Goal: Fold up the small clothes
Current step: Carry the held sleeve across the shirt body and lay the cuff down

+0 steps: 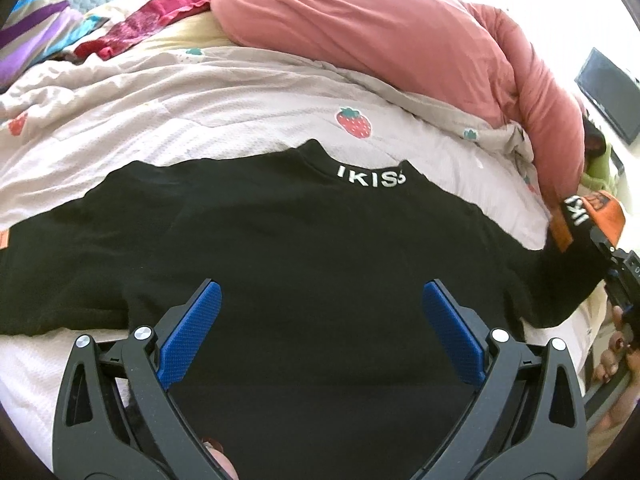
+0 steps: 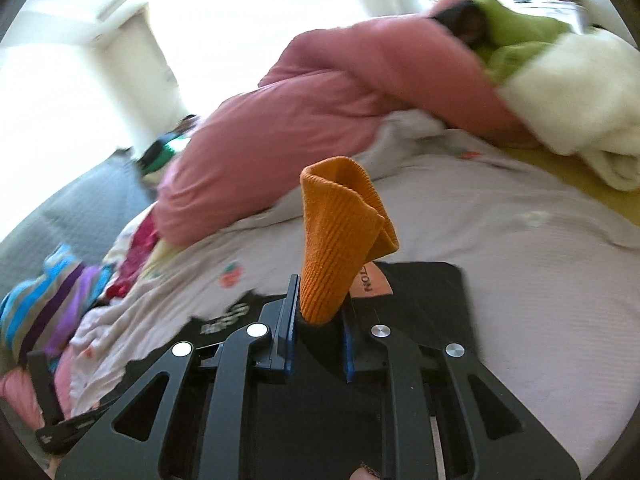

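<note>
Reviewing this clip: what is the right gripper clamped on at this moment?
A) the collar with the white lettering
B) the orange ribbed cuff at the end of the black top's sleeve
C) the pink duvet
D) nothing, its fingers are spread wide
B: in the right wrist view the right gripper has its blue pads closed on the orange ribbed cuff, which stands up above the black top.

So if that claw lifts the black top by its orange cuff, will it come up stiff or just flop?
Probably flop: the black top lies flat and follows the bedding. The ribbed orange cuff curls and creases above the right claw, so it looks soft. The knit ribs likely grip rather than slip. The left claw hangs open over the top.
</note>
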`<control>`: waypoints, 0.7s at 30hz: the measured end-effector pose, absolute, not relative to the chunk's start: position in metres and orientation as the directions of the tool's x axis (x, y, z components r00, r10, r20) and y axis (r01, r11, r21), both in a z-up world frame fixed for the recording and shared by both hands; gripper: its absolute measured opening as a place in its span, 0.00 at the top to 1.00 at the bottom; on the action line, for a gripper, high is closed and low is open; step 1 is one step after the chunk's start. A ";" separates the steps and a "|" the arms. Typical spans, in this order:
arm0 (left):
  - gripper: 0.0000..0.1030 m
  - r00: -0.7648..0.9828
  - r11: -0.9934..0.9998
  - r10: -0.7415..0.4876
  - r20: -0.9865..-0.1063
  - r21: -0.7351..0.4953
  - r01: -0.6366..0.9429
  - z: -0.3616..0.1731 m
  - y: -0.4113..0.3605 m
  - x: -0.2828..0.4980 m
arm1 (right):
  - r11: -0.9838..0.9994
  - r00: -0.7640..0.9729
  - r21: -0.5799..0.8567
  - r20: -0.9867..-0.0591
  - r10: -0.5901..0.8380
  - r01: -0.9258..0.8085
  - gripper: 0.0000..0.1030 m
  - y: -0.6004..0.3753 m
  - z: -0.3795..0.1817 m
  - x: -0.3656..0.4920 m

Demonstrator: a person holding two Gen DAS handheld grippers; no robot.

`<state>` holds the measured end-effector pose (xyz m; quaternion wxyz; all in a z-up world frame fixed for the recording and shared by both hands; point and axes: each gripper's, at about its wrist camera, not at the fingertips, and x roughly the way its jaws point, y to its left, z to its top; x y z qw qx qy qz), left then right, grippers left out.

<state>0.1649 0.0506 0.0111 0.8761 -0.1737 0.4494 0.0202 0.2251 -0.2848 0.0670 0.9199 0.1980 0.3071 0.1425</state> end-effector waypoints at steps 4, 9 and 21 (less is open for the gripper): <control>0.08 0.606 0.912 -0.168 -0.778 -0.356 -0.203 0.014 0.069 0.160 | 0.869 0.744 0.446 -0.502 0.441 -0.214 0.84 -0.242 0.072 0.230; 0.08 0.621 0.874 -0.204 -0.757 -0.427 -0.232 0.015 0.092 0.155 | 0.852 0.703 0.444 -0.512 0.494 -0.275 0.84 -0.196 0.067 0.229; 0.08 0.662 0.783 -0.276 -0.697 -0.562 -0.265 0.005 0.139 0.140 | 0.815 0.604 0.443 -0.551 0.576 -0.374 0.80 -0.105 0.039 0.231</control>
